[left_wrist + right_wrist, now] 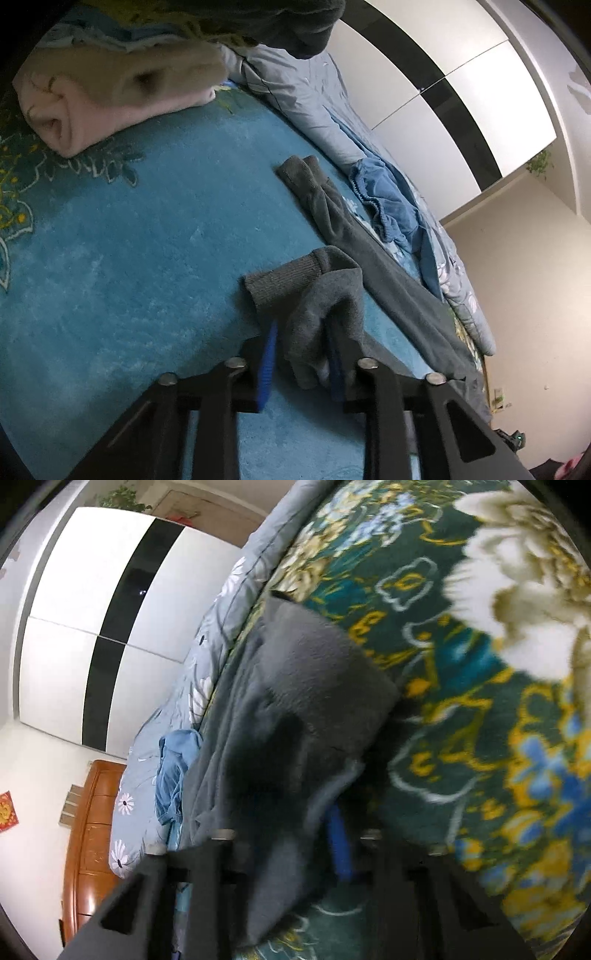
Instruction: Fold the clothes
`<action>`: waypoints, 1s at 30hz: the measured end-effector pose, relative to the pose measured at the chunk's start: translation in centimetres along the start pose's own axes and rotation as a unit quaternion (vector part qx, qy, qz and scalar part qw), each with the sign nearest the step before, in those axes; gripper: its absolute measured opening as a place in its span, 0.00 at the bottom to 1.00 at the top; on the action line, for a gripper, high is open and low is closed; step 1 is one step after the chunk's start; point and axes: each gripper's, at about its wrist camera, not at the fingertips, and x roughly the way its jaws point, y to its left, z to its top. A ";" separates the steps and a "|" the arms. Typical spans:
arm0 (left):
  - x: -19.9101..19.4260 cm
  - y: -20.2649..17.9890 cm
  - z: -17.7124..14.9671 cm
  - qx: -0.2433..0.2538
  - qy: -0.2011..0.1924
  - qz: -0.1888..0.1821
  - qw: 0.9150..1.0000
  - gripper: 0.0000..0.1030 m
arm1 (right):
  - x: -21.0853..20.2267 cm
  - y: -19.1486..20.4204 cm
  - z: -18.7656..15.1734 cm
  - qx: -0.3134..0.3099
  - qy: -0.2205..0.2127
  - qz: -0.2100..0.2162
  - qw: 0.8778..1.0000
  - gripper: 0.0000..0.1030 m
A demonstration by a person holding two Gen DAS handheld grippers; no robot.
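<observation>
The left gripper [301,354] is clamped on the ribbed cuff end of the grey trousers [354,236], which run from the lower centre of the frame up across the blue blanket [147,240]. A rolled pink towel [110,103] lies at upper left, and a crumpled blue garment [384,199] lies just right of the trousers. The right gripper [295,845] is pinched on the trousers' other end at lower centre, over a floral blanket [480,738]; the view is blurred.
</observation>
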 end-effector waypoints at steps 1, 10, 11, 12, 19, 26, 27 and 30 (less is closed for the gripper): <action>0.0 -0.2 0.1 0.008 -0.002 0.002 1.000 0.18 | -0.1 0.4 0.0 -0.002 -0.004 0.006 1.000 0.07; -4.1 -6.7 3.2 0.196 -0.084 0.015 0.977 0.11 | -6.8 4.8 3.3 -0.052 -0.096 0.056 0.992 0.03; -4.4 -6.9 3.2 0.207 -0.083 0.018 0.975 0.11 | -7.5 4.9 3.5 -0.059 -0.104 0.054 0.991 0.03; -4.1 -6.7 3.0 0.209 -0.076 0.029 0.975 0.11 | -7.7 4.6 3.7 -0.062 -0.105 0.046 0.992 0.03; -2.8 0.3 0.0 0.113 -0.009 0.055 0.992 0.12 | -6.3 -1.1 3.5 -0.015 -0.069 -0.019 0.997 0.03; -4.8 4.3 -1.2 0.028 0.022 0.041 0.999 0.40 | -6.2 -2.3 3.5 -0.014 -0.060 -0.022 0.998 0.03; -4.9 4.7 -1.5 0.012 0.031 0.027 0.999 0.41 | -6.2 -2.1 3.4 -0.018 -0.059 -0.024 0.998 0.03; -4.5 5.3 -2.4 -0.013 0.061 0.008 0.998 0.45 | -5.8 -2.0 3.2 -0.017 -0.055 -0.026 0.998 0.03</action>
